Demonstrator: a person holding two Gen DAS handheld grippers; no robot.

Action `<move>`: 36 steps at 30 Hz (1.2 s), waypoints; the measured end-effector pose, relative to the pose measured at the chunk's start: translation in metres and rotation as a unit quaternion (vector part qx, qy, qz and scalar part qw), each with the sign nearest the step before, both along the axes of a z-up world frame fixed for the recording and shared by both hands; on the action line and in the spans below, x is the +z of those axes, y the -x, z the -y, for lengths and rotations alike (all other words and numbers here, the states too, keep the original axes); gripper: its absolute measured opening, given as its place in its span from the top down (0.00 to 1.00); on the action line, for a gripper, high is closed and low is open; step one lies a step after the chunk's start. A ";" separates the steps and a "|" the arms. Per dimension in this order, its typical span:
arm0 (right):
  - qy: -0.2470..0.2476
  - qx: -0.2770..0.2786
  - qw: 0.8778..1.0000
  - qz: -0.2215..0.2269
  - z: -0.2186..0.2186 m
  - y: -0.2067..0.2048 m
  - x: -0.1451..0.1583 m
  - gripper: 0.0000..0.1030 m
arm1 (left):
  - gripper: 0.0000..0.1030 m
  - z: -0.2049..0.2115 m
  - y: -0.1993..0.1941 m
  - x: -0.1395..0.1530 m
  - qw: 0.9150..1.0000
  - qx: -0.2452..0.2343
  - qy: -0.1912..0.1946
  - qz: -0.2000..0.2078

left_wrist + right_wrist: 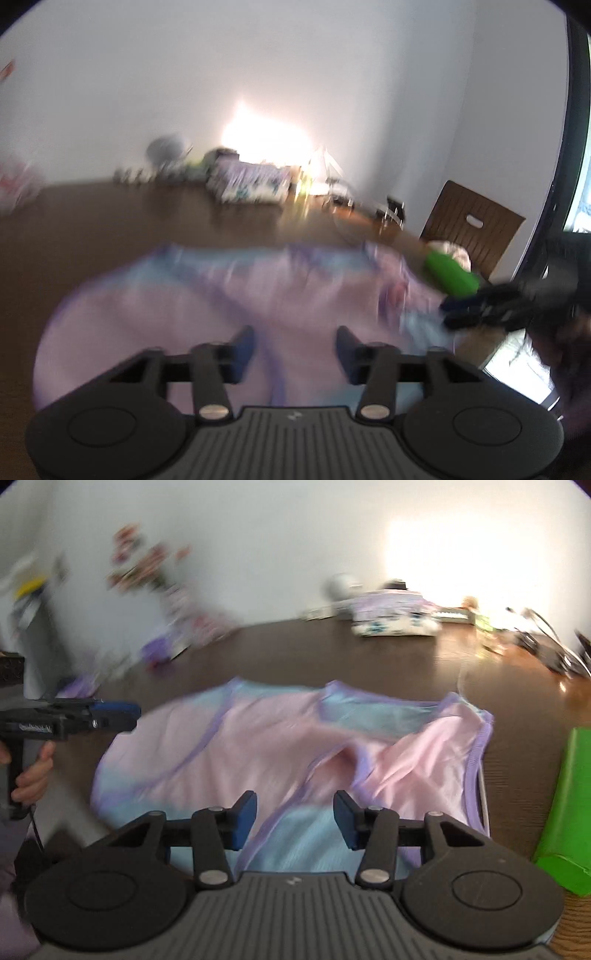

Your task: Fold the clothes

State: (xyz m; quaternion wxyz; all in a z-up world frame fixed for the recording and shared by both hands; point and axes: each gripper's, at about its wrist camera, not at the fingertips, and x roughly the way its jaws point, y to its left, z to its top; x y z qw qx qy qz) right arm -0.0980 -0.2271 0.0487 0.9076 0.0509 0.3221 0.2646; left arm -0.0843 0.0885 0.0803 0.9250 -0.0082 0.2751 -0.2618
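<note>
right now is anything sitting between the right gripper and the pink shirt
Nothing visible does. The right gripper hangs with its jaws apart and empty, right over the near edge of the pink and blue shirt. The green box stands off to the right of the shirt, clear of that path.

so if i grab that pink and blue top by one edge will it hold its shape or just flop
It will most likely flop. The pink and blue top lies creased and bunched on the brown table, so it looks thin and soft. It probably weighs little, and a lifted edge should drape and drag the rest. The fabric looks smooth, so it may slide across the table if pushed.
</note>
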 end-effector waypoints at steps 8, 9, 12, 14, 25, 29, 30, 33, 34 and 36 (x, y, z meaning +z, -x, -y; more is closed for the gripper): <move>0.008 -0.045 0.999 -0.008 -0.032 -0.029 -0.026 0.68 | 0.69 0.122 -0.147 0.001 0.962 -0.226 -0.151 -0.001; 0.009 -0.042 0.999 -0.008 -0.033 -0.028 -0.027 0.73 | 0.69 0.130 -0.157 -0.008 0.953 -0.252 -0.167 -0.012; 0.016 -0.035 0.999 0.000 -0.034 -0.026 -0.032 0.81 | 0.71 0.143 -0.182 -0.033 0.934 -0.298 -0.189 -0.046; 0.014 -0.039 0.999 0.001 -0.033 -0.026 -0.033 0.85 | 0.71 0.137 -0.190 -0.042 0.930 -0.319 -0.170 -0.066; 0.024 -0.016 1.000 0.011 -0.028 0.000 -0.027 1.00 | 1.00 0.120 -0.192 -0.063 0.942 -0.309 -0.129 -0.031; 0.031 -0.007 0.999 0.009 -0.025 0.006 -0.022 0.95 | 0.99 0.113 -0.191 -0.060 0.950 -0.287 -0.122 -0.029; 0.024 -0.010 1.000 0.010 -0.023 0.006 -0.021 0.88 | 0.98 0.112 -0.191 -0.056 0.952 -0.282 -0.116 -0.030; -0.002 -0.052 0.999 0.012 -0.010 0.000 -0.018 0.73 | 0.89 0.116 -0.185 -0.042 0.948 -0.300 -0.099 -0.035; -0.011 -0.066 0.998 0.013 -0.006 -0.002 -0.017 0.73 | 0.87 0.119 -0.183 -0.038 0.944 -0.314 -0.097 -0.039; -0.012 -0.091 0.996 0.015 -0.002 -0.011 -0.017 0.73 | 0.85 0.131 -0.179 -0.039 0.932 -0.340 -0.119 -0.045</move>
